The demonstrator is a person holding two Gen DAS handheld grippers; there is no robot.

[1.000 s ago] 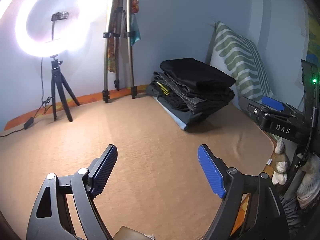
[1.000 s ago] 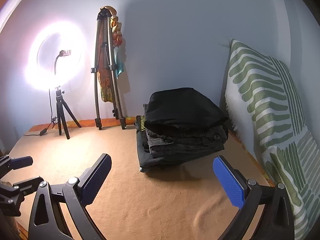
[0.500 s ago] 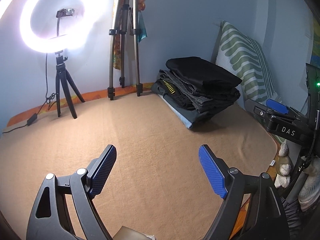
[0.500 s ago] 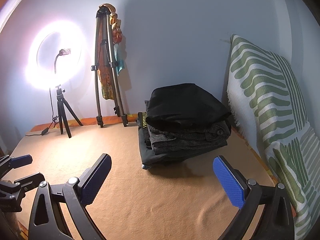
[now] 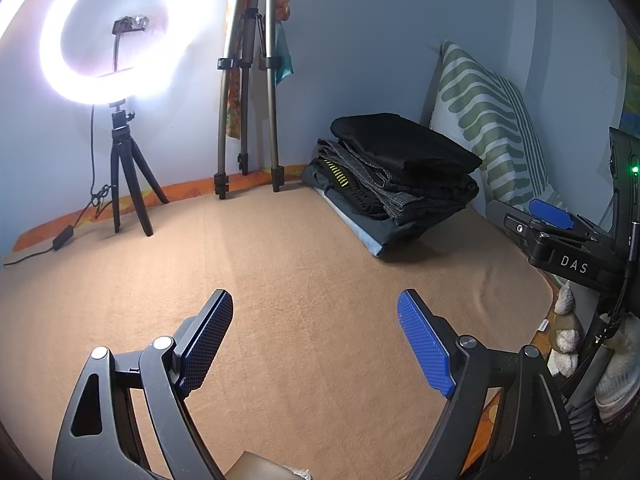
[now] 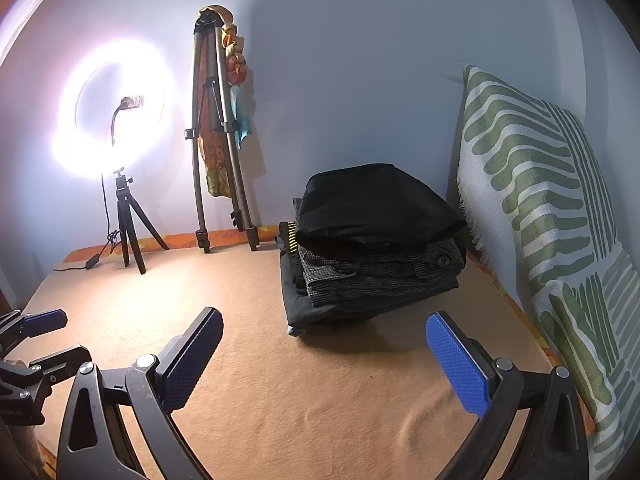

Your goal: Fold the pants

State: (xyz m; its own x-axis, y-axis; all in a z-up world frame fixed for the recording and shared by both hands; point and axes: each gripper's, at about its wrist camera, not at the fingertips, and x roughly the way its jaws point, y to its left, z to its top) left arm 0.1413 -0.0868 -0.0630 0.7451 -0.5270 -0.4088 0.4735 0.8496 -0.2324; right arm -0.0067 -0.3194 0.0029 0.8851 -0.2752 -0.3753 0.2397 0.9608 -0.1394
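Observation:
A stack of folded pants (image 5: 396,176) (image 6: 376,248) sits at the far right of a tan blanket (image 5: 288,280) (image 6: 256,320), with a black pair on top and grey ones beneath. My left gripper (image 5: 316,332) hovers open over the bare blanket, well short of the stack, nothing between its blue pads. My right gripper (image 6: 324,356) is also open and empty, low over the blanket just in front of the stack. The right gripper's body shows at the right edge of the left wrist view, and the left one at the left edge of the right wrist view.
A lit ring light on a small tripod (image 5: 120,184) (image 6: 128,220) stands at the back left, its cable trailing left. A taller folded tripod (image 5: 248,120) (image 6: 220,152) leans on the wall. A green-striped pillow (image 5: 488,128) (image 6: 560,216) stands against the right wall.
The left wrist view shifted slightly, so the scene sits a little lower and to the right than before. Both grippers stay open and nothing on the blanket has moved.

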